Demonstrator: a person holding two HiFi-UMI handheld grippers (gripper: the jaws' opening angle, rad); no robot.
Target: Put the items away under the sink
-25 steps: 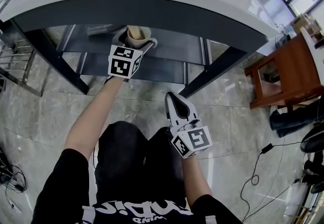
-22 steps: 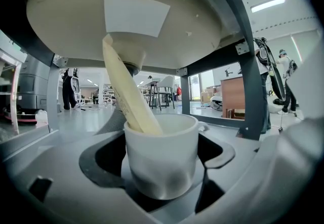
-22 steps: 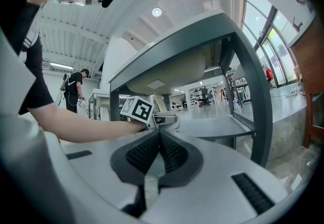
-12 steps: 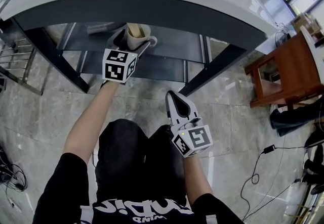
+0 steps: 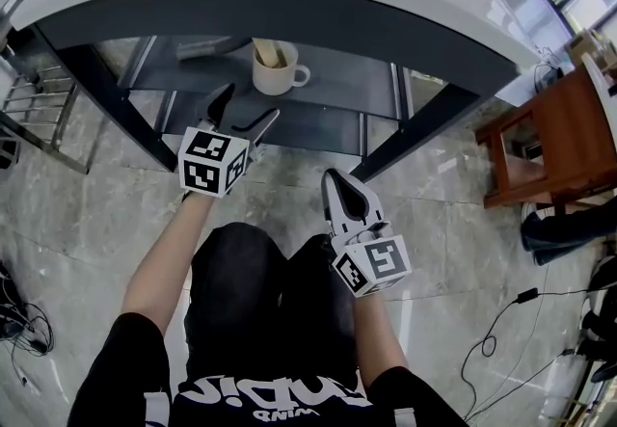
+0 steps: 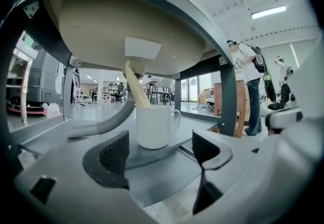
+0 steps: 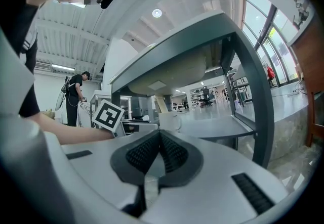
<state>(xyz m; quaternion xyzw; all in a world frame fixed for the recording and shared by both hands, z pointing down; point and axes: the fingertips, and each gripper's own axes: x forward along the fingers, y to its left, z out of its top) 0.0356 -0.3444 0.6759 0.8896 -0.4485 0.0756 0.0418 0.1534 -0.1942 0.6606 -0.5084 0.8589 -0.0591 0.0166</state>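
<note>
A white mug (image 5: 275, 69) with a pale wooden stick in it stands upright on the grey shelf (image 5: 333, 78) under the sink basin. In the left gripper view the mug (image 6: 154, 126) stands just beyond the jaws, handle to the right. My left gripper (image 5: 241, 109) is open and empty, a short way in front of the mug and clear of it. My right gripper (image 5: 339, 186) is shut with nothing in it, held low over the floor near the person's knees, right of the left gripper.
A grey drain hose (image 6: 109, 124) curves down to the shelf left of the mug. The table's dark legs (image 5: 410, 136) frame the shelf opening. A wooden stool (image 5: 540, 141) stands at the right. Cables (image 5: 501, 329) lie on the marble floor.
My left gripper has let go of the mug, opened and drawn back toward the person. The mug stays on the shelf. The right gripper has barely moved.
</note>
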